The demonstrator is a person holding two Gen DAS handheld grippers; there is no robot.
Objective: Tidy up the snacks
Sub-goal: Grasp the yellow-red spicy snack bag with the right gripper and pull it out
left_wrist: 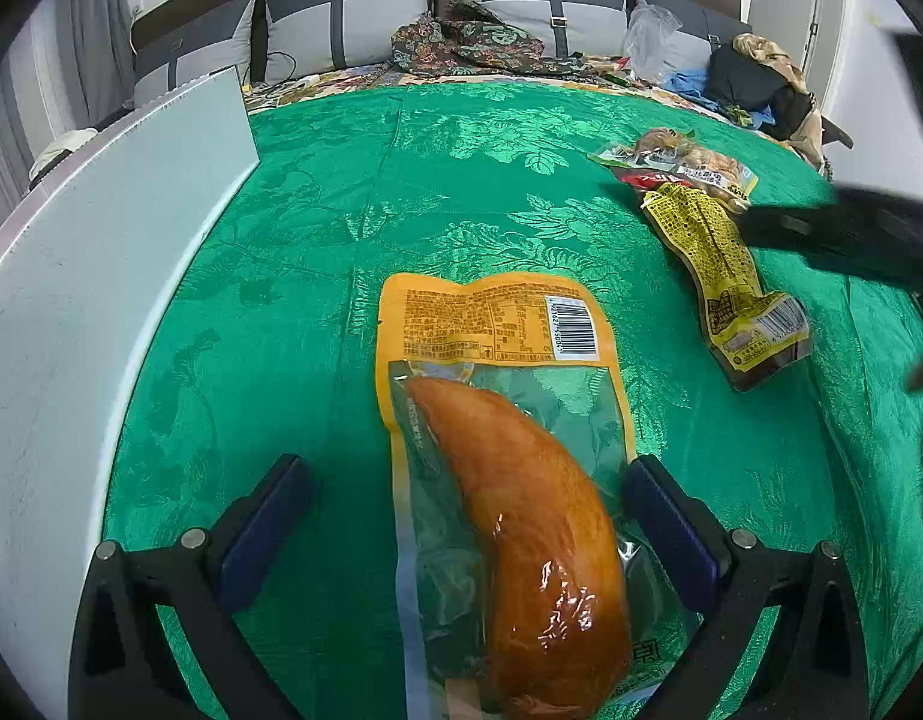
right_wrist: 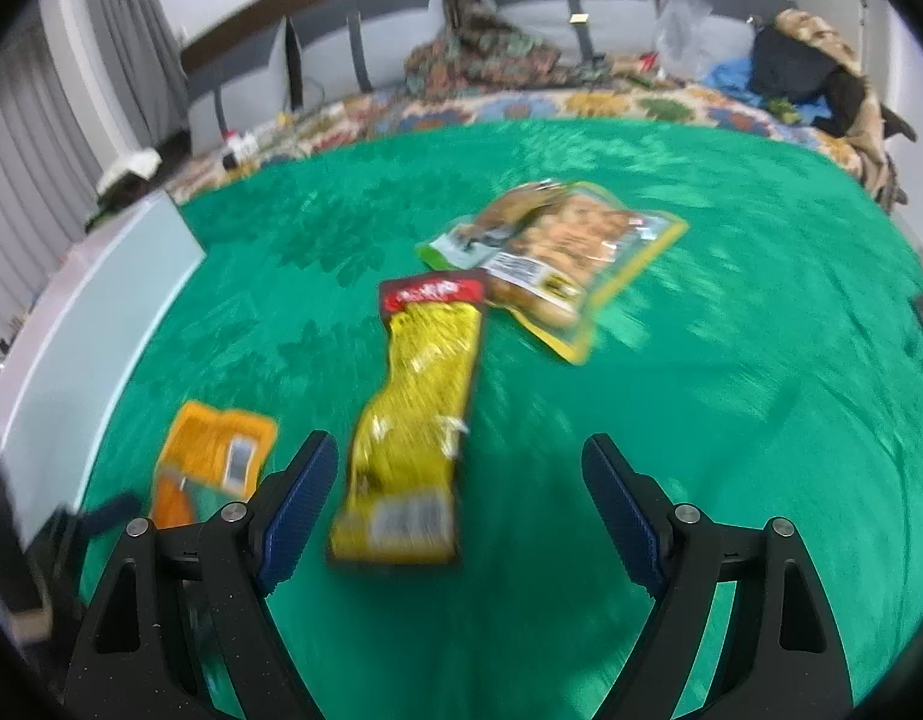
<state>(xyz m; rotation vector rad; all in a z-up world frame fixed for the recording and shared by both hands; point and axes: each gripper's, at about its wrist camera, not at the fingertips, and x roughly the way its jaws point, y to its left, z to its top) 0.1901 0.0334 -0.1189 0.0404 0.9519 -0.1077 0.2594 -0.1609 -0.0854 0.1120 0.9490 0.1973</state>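
1. Hovering over the green cloth (left_wrist: 491, 138), the left gripper (left_wrist: 467, 480) is standing with its jaws wide apart, and the orange snack pack (left_wrist: 503, 420) is lying flat between them, its clear end with the glazed meat running back under the camera. The right-hand pad (left_wrist: 665, 510) is sitting just beside the pack's edge, perhaps touching the film; the other pad is well apart from it, so nothing is being gripped yet.
2. Centring is what this grasp is calling for, in my judgement: the pack is sitting off toward the right-hand jaw, so shifting sideways before closing is likely helping both pads meet it evenly.
3. Coming in over the yellow snack pack (right_wrist: 413, 408), the right gripper (right_wrist: 461, 480) is carrying its jaws spread and empty; the pack is lying ahead of the tips and nearer the left-hand jaw, and the picture is blurring with motion.
4. Waiting beyond the yellow pack, the clear pack of brown pieces (right_wrist: 557, 252) is overlapping its red top edge, so lifting one is risking dragging the other.
5. Standing off to the left of both grippers, the white box (left_wrist: 101, 312) is probably serving as the destination, though its opening is not showing.
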